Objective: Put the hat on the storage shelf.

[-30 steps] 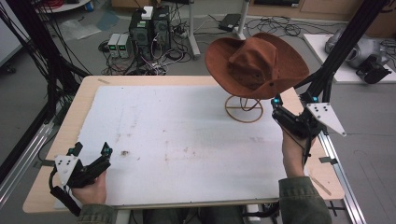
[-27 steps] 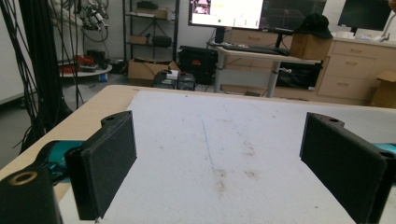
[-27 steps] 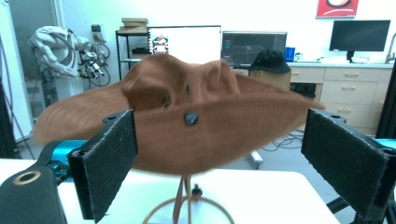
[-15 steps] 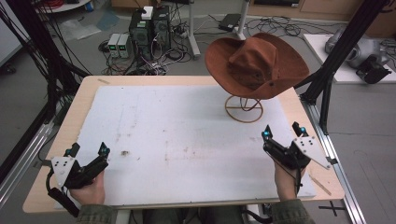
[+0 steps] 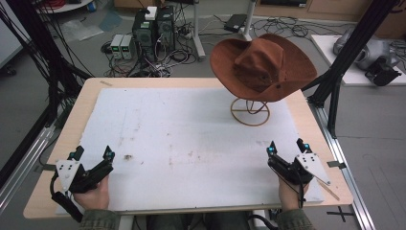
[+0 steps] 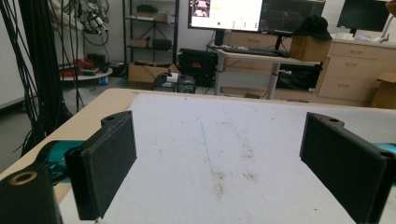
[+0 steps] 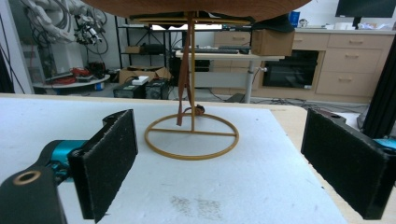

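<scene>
Hat (image 5: 263,67) brown, on wire stand (image 5: 250,111) at far right of surface (image 5: 191,124) | judged light, soft brim, tippy stand; best held at brim edge | left gripper (image 5: 91,154) and right gripper (image 5: 286,146) near front edge, jaws wide, empty

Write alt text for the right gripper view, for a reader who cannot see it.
A brown hat sits atop a gold wire stand on a white table mat, seen between the right gripper's two open black jaws. A lab with desks and cabinets lies behind.
</scene>
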`<state>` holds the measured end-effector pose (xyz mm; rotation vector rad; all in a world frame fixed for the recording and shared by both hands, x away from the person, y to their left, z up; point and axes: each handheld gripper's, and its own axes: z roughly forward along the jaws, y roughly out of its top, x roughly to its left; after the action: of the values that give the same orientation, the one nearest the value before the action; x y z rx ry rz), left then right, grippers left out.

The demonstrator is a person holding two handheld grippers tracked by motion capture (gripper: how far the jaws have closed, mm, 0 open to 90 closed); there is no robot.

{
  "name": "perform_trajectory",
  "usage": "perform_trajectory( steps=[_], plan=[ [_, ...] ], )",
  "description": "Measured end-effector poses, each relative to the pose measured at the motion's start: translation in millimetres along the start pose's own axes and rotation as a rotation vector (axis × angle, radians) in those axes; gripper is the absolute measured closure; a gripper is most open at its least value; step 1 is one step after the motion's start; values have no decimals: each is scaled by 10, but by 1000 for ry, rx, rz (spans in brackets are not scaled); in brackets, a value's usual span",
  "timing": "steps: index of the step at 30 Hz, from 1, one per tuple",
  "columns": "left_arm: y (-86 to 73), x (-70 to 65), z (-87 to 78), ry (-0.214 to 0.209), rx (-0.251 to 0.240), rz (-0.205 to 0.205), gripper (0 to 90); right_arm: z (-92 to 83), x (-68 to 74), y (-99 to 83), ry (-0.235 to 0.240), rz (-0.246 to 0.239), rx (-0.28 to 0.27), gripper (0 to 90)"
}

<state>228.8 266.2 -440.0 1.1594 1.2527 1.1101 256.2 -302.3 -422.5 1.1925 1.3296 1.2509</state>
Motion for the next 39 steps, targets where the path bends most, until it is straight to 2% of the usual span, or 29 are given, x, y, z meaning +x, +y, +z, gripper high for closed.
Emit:
perform_trajectory(
  steps=[4,12,28,39],
  plan=[
    [-1,11,-7,-3,2,-17,110,-3,-56,-35,-15,18,13,100],
    [-3,4,-7,-4,5,-9,110,-3,-51,-48,-5,35,25,100],
    [0,7,-22,-4,5,-5,110,-2,-31,-80,3,23,33,101],
    [2,19,-21,1,4,-8,110,-9,-25,-87,6,32,42,100]
  ],
)
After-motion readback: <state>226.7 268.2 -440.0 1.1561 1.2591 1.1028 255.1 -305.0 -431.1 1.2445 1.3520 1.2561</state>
